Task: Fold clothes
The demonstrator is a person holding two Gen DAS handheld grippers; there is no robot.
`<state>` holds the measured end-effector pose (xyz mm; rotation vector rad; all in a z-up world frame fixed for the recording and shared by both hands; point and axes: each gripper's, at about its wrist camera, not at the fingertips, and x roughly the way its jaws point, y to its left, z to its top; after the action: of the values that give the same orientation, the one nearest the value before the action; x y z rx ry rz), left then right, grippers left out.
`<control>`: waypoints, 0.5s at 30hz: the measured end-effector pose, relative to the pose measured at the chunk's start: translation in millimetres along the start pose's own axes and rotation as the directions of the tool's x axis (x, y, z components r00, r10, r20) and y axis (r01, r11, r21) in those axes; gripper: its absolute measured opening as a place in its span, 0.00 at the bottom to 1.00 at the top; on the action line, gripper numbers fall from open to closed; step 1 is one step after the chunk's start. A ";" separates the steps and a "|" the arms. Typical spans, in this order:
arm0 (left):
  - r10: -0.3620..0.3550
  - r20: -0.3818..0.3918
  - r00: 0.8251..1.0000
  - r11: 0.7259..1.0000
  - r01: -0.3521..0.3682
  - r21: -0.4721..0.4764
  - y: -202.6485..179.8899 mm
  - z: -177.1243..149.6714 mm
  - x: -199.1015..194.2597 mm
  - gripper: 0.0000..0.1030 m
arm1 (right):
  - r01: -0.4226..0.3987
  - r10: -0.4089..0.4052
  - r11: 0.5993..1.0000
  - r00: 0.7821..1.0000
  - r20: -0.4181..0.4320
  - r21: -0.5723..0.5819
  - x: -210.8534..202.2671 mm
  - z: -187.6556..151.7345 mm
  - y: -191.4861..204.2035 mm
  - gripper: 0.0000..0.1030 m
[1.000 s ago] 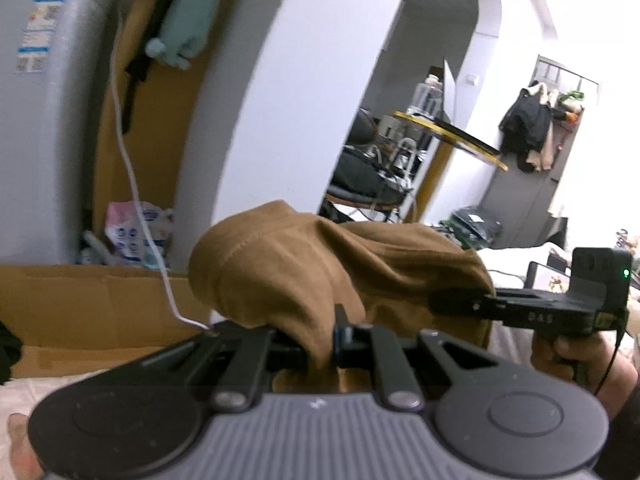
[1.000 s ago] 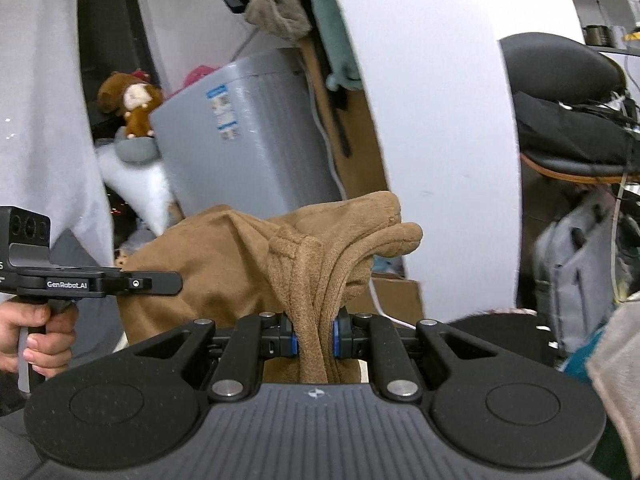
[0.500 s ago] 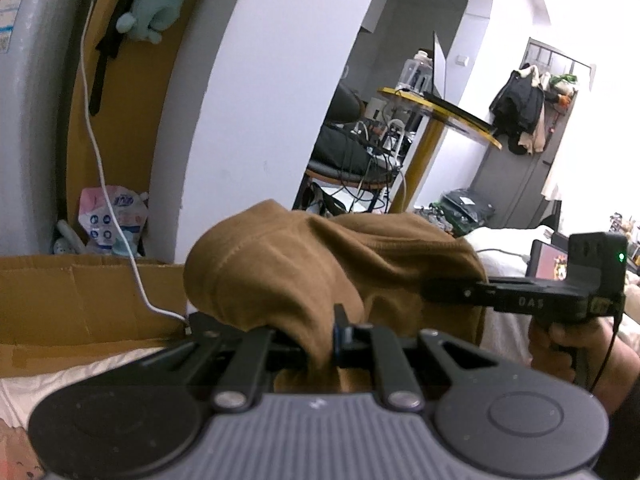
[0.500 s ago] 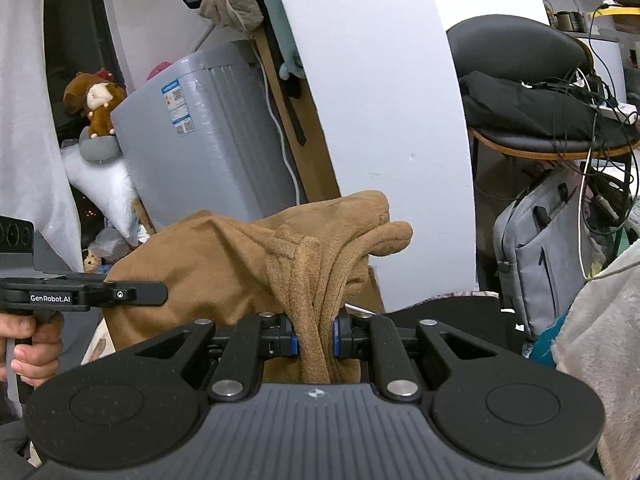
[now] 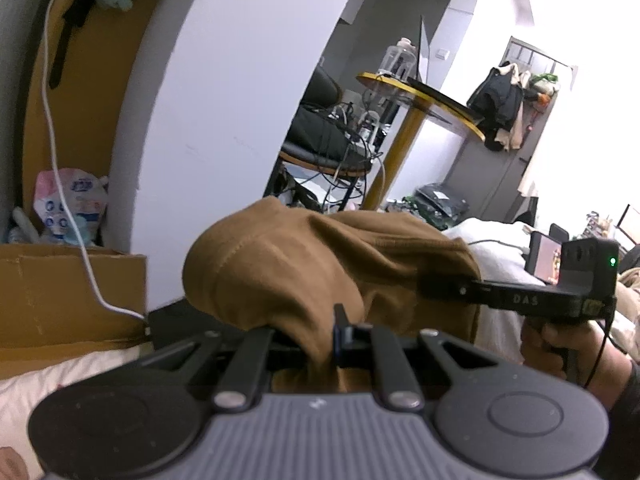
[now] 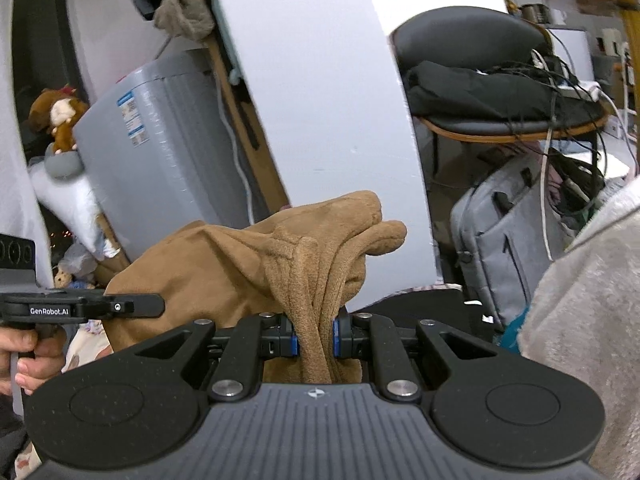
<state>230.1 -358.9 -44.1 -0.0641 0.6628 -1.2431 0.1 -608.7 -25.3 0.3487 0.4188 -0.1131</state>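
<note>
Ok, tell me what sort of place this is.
Most likely a lived-in home, a cluttered bedroom or living area rather than a lab. Coats hang on a door rack, a plush monkey sits beside a grey appliance, and a chair is piled with dark clothes and cables.

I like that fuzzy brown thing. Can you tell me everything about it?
The brown garment looks like soft, fleecy cloth, tan-brown, with stitched seams and thick rolled edges. It is bunched up and held in the air, stretched between two tongs. The right tongs are shut on a twisted bundle of it, and the left tongs are shut on another fold. Its top humps over in rounded lumps. What kind of clothing it is cannot be told.
</note>
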 end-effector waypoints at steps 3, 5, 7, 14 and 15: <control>-0.018 -0.001 1.000 1.000 0.018 -0.009 0.8 0.3 9.2 0.12 | 0.020 -0.020 1.000 1.000 0.001 0.018 3.2 1.2 -8.1 0.15; -0.026 -0.001 1.000 1.000 0.026 -0.011 1.6 0.4 14.5 0.12 | 0.035 -0.035 0.999 0.999 0.000 0.023 5.2 1.6 -13.5 0.15; -0.037 -0.001 0.999 0.999 0.037 -0.013 2.6 1.1 19.3 0.12 | 0.044 -0.044 0.999 0.999 0.000 0.026 7.0 1.5 -17.6 0.15; -0.043 0.020 0.999 0.999 0.043 -0.018 10.9 -1.9 35.5 0.12 | 0.066 -0.067 0.996 0.998 0.008 0.054 22.0 -4.2 -36.1 0.15; -0.044 0.014 0.999 0.999 0.045 -0.021 12.4 -3.3 37.7 0.12 | 0.068 -0.069 0.996 0.998 0.006 0.055 25.6 -4.7 -37.5 0.15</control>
<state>245.0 -387.1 -67.9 -0.1051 0.6657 -1.2776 14.8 -643.0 -51.6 0.3882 0.4209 -0.1933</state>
